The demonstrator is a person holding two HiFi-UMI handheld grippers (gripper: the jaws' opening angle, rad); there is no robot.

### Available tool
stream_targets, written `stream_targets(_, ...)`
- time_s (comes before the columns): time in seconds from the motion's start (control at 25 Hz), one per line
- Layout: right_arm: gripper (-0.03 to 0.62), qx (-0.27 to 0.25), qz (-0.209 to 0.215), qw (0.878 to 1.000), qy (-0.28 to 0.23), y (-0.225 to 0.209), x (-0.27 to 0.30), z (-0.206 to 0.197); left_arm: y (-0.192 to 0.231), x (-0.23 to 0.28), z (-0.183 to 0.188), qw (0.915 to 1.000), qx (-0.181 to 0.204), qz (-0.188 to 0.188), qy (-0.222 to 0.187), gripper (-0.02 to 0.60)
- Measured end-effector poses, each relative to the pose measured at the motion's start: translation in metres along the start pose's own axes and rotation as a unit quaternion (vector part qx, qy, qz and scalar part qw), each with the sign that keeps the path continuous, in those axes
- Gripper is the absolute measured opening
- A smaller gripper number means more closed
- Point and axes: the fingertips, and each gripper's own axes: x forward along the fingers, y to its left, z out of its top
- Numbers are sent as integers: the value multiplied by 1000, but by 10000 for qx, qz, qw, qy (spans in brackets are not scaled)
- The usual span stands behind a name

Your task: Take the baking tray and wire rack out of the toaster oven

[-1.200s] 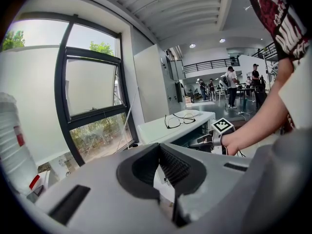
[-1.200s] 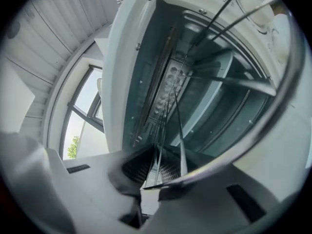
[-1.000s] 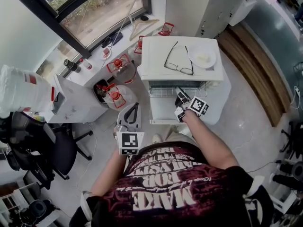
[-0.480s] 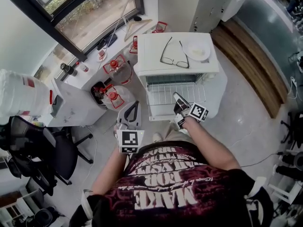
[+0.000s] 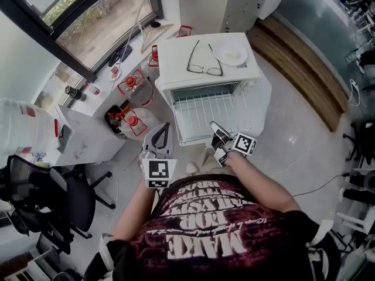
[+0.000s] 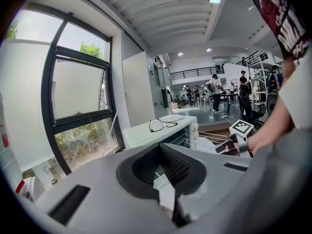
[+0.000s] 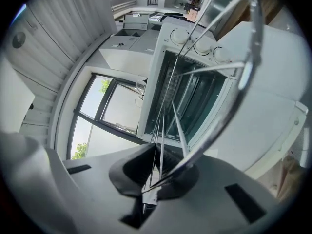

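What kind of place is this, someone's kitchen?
Probably not: it looks like an open lab or workshop hall. The toaster oven sits near an office chair, and people stand by tables below a mezzanine railing.

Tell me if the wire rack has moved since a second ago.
Yes. The wire rack has slid farther out of the toaster oven through its open front.

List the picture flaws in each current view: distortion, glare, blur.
Head view: wide-angle bending curves the window frame, and daylight falls evenly with no harsh shadows. Left gripper view: the corners are dark, the left gripper looms close and soft, and the window panes are washed out. Right gripper view: the wire rack rim bows across the lens, blurred and glinting, and the toaster oven leans, strongly warped.
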Motion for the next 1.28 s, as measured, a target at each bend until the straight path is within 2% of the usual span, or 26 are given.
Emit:
stream_targets(0.24, 5, 17, -11, 10000, 15, -5, -29, -4, -9, 4, -1, 9998, -10, -203, -54, 6)
stream_targets(0.36, 4, -149, 48, 9999, 65, -1, -44, -2, -14, 9, 3, 9995, -22, -294, -85, 6)
stream_targets(0.6, 5, -167, -218, 9996, 49, -10, -79, 6, -39, 27, 18, 9980, 80, -599, -187, 6)
stream_targets(0.68, 5, -284, -318, 9991, 36, -14, -91, 13, -53, 36, 26, 9972, 117, -707, -217, 6)
stream_targets(0.88, 5, -309, -187, 9993, -54, -23, -119, 34, -90, 60, 44, 9954, 273, -884, -232, 6)
stream_targets(1.28, 5, -255, -200, 9992, 240, -57, -188, 105, -177, 113, 92, 9960, 268, -813, -260, 6)
